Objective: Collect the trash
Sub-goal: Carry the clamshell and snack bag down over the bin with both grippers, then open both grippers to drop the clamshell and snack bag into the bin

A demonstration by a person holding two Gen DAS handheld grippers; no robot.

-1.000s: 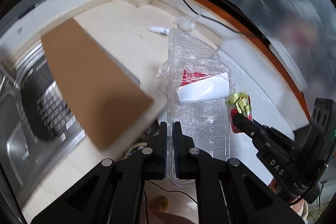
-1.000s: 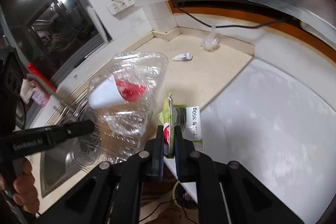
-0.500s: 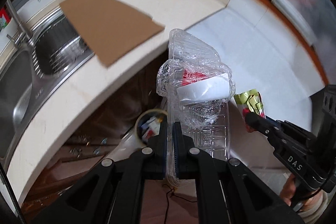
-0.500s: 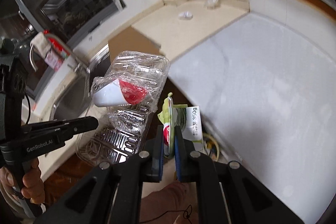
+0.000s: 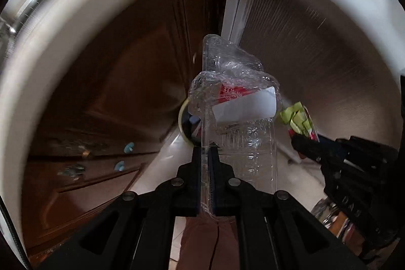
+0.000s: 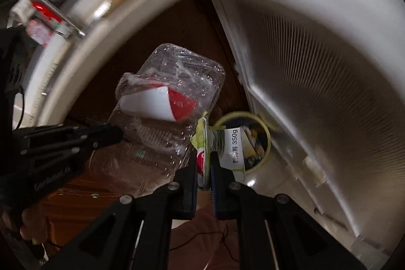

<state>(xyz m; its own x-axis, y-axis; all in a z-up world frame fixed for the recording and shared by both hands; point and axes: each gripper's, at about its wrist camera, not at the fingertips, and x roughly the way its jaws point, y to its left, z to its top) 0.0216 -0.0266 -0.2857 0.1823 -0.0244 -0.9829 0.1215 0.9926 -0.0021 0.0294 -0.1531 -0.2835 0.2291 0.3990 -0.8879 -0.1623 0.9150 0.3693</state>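
Observation:
My left gripper (image 5: 207, 151) is shut on the edge of a clear plastic clamshell container (image 5: 243, 133) wrapped in film, with a red and white label inside; it also shows in the right wrist view (image 6: 167, 103). My right gripper (image 6: 204, 156) is shut on a green, white and red food wrapper (image 6: 215, 143) marked 350g, seen in the left wrist view (image 5: 300, 120) too. Both are held in the air below the counter edge, above a round yellow-rimmed trash bin (image 6: 265, 143) on the floor, partly hidden behind the clamshell in the left wrist view (image 5: 183, 123).
The pale counter edge (image 5: 50, 42) arcs overhead. Dark wooden cabinet doors and drawers (image 5: 101, 118) with blue knobs are on the left. A ribbed grey appliance front (image 6: 316, 80) is on the right. Tiled floor lies below.
Both grippers have dropped from above the counter to below its edge, carrying the clamshell and the wrapper. The counter top and sink have left view; the trash bin is closer.

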